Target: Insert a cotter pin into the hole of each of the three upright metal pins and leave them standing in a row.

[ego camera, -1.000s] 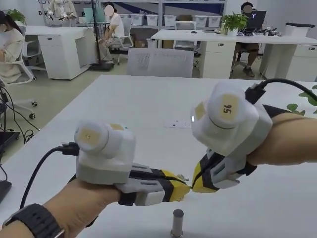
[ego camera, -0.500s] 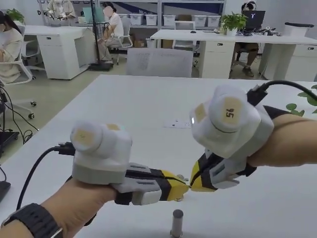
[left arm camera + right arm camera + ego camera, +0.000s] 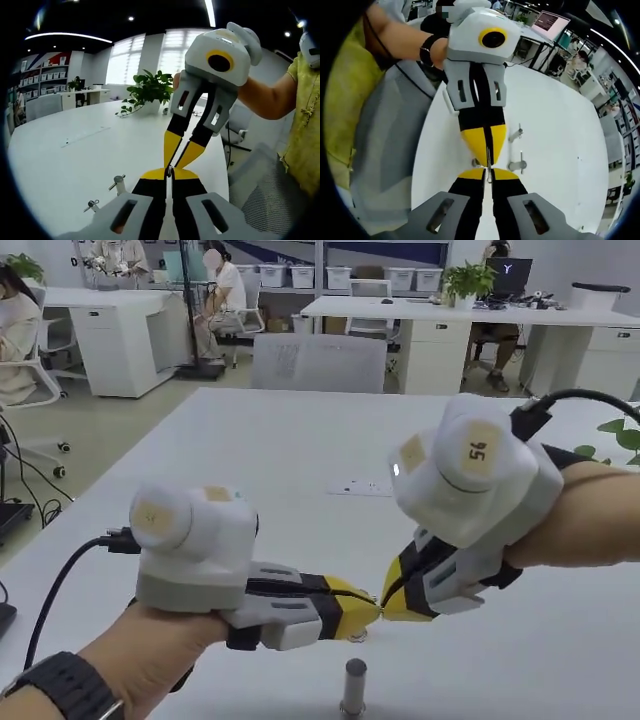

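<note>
Waiting on the near side of the gripper tips, one bare metal pin (image 3: 354, 685) stands upright. The left gripper (image 3: 368, 611) and right gripper (image 3: 390, 606) stay tip to tip, both closed on a thin cotter pin (image 3: 489, 172), so the hand-over seems unfinished. Beyond them, two fitted pins (image 3: 519, 164) sit on the table (image 3: 300, 460).
</note>
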Available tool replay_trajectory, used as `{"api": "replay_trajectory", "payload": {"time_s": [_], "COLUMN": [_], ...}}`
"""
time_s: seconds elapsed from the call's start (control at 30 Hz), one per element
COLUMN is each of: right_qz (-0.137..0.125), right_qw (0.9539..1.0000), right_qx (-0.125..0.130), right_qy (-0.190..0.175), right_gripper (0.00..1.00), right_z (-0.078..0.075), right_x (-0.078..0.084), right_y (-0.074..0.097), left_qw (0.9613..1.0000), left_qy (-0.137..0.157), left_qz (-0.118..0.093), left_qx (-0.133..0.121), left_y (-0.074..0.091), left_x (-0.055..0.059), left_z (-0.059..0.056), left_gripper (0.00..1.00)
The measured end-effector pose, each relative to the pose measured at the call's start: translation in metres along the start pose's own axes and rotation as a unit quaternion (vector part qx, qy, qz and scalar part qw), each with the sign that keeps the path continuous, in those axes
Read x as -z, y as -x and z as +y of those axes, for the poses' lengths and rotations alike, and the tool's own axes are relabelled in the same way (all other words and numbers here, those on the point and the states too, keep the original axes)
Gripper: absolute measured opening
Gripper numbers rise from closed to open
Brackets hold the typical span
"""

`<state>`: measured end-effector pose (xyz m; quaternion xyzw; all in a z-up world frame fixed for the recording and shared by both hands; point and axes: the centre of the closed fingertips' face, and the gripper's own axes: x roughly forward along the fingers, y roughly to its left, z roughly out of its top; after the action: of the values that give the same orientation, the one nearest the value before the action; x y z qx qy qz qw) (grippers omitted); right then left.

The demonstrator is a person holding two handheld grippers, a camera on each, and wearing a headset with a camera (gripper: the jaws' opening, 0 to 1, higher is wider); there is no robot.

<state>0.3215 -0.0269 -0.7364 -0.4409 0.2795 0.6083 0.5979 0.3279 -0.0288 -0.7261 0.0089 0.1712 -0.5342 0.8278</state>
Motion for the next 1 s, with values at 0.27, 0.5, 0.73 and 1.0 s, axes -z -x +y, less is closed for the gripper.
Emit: {"api": "replay_trajectory", "payload": {"time_s": [0.27, 0.5, 0.73, 1.0], "right_qz": [0.002, -0.027, -0.046, -0.050], "right_qw": [0.9999, 0.9984, 0.9939, 0.9886], "right_qx": [-0.010, -0.036, -0.086, -0.131], "right_qy": [-0.009, -0.034, -0.051, -0.056], "right_gripper": [0.14, 0.13, 0.12, 0.10], "right_z": [0.001, 0.003, 0.013, 0.027], "right_x": [0.013, 0.012, 0.006, 0.005], "right_y": [0.008, 0.010, 0.013, 0.014], "left_qw": [0.9998, 0.9990, 0.9975, 0.9951], "left_qy": [-0.006, -0.023, -0.047, -0.071], "left_qz": [-0.015, -0.027, -0.031, -0.028], "left_qx": [0.009, 0.028, 0.043, 0.063], "left_y": [0.005, 0.006, 0.007, 0.008], "left_x": [-0.005, -0.009, -0.013, -0.015], "left_z": [-0.003, -0.011, -0.020, -0.031], "left_gripper": [0.00, 0.00, 0.00, 0.00]}}
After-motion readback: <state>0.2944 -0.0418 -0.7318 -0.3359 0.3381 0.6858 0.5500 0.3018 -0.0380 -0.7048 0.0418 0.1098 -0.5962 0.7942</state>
